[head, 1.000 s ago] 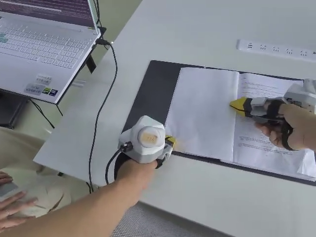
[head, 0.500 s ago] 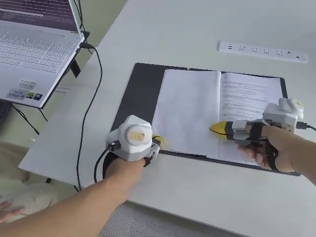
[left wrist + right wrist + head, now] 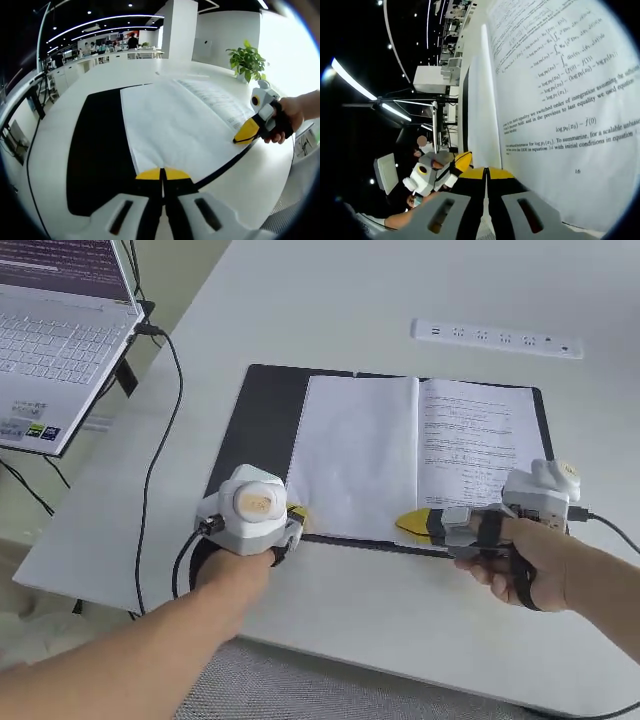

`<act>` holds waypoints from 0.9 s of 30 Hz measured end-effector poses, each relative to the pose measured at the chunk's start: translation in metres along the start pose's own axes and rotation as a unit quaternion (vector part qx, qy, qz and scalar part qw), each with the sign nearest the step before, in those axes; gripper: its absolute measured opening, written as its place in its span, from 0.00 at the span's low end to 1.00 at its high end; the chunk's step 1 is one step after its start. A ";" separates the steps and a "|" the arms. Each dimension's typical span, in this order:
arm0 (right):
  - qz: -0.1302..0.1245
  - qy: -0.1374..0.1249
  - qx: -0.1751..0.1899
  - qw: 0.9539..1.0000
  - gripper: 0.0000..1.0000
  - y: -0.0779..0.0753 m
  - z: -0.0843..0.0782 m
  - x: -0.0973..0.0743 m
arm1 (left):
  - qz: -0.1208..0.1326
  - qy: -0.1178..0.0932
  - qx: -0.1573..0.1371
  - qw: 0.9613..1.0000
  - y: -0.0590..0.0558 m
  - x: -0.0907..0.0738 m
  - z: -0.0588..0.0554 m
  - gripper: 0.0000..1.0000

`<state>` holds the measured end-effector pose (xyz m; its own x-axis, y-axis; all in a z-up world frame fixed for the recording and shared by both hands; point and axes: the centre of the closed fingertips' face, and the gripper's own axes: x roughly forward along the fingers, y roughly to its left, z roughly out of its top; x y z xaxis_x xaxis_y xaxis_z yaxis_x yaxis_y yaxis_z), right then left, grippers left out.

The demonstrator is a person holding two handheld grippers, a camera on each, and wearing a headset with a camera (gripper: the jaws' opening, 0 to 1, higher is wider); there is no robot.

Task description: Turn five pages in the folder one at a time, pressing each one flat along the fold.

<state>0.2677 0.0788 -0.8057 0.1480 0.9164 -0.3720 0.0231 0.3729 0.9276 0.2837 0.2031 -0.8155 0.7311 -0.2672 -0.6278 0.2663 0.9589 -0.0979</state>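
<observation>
A black folder [image 3: 262, 420] lies open on the white table. Its left page [image 3: 355, 455] is blank and its right page [image 3: 475, 440] carries printed text. My left gripper [image 3: 297, 515] is shut, its yellow tips resting at the near left corner of the blank page [image 3: 170, 125]. My right gripper [image 3: 412, 525] is shut too, and its tips sit at the near end of the fold. The left gripper view shows my left gripper [image 3: 162, 173] on the page edge. The right gripper view has my right gripper [image 3: 486, 172] beside the printed page [image 3: 560, 90].
An open laptop [image 3: 50, 330] stands at the far left, with a black cable [image 3: 155, 440] running along the table's left edge. A white power strip [image 3: 497, 338] lies beyond the folder. The table's near edge runs just under both hands.
My right gripper has slid down the fold from mid-page to the folder's near edge. My left gripper has stayed at the blank page's near corner. The head camera has shifted.
</observation>
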 end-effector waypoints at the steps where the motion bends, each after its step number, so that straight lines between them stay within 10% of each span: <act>1: 0.000 0.002 0.001 1.000 0.00 0.000 -0.003 0.000 | 0.000 0.000 0.000 1.000 0.000 0.000 0.000 0.00; 15: 0.009 0.012 0.006 1.000 0.00 0.005 -0.034 -0.011 | 0.005 -0.003 -0.014 1.000 0.000 0.000 0.000 0.00; 27: 0.010 -0.081 -0.081 0.993 0.11 0.043 -0.024 -0.069 | -0.011 0.025 -0.013 1.000 -0.011 -0.026 0.001 0.02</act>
<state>0.2344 0.0352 -0.7407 0.3039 0.8934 -0.3310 -0.1383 0.3851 0.9125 0.2628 0.1997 -0.7976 0.6925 -0.2833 -0.6634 0.2643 0.9553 -0.1321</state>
